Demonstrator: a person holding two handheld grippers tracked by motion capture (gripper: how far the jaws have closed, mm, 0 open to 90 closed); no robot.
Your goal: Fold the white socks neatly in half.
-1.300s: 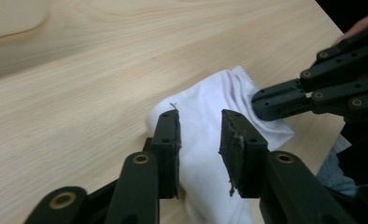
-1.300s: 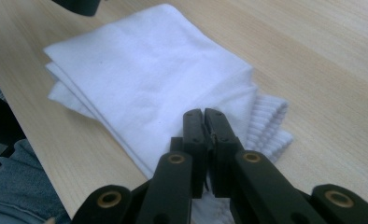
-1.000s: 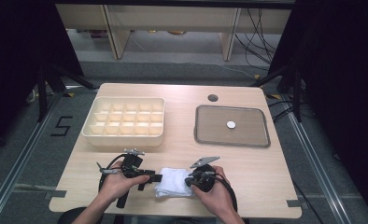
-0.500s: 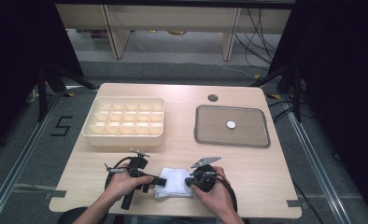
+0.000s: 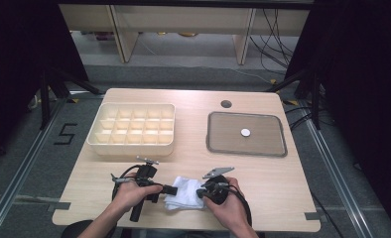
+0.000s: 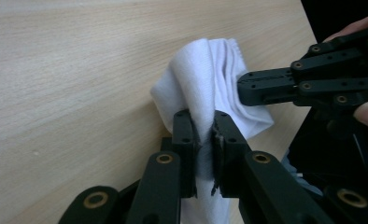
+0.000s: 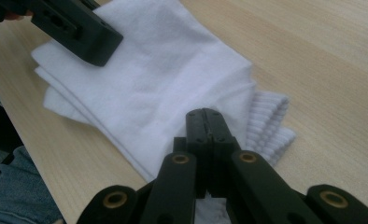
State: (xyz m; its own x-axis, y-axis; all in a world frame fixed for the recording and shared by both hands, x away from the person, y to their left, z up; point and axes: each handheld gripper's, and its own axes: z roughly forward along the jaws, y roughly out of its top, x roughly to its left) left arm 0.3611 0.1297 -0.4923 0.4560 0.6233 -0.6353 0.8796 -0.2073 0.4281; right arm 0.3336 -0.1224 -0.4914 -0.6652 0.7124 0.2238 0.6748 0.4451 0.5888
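Our left gripper (image 6: 204, 140) has just been closing, and its jaws now pinch a raised fold of the white sock (image 5: 186, 192). Our right gripper (image 7: 209, 128) is clamped tight on the other end, ribbed cuff beside it. Both hands rest low at the table's (image 5: 263, 173) near edge, sock lying between them.

a white cloth (image 5: 186, 193) lies near the front edge of the wooden table (image 5: 183, 101). the left gripper (image 5: 167, 189) and right gripper (image 5: 201, 192) touch it, one at each side.
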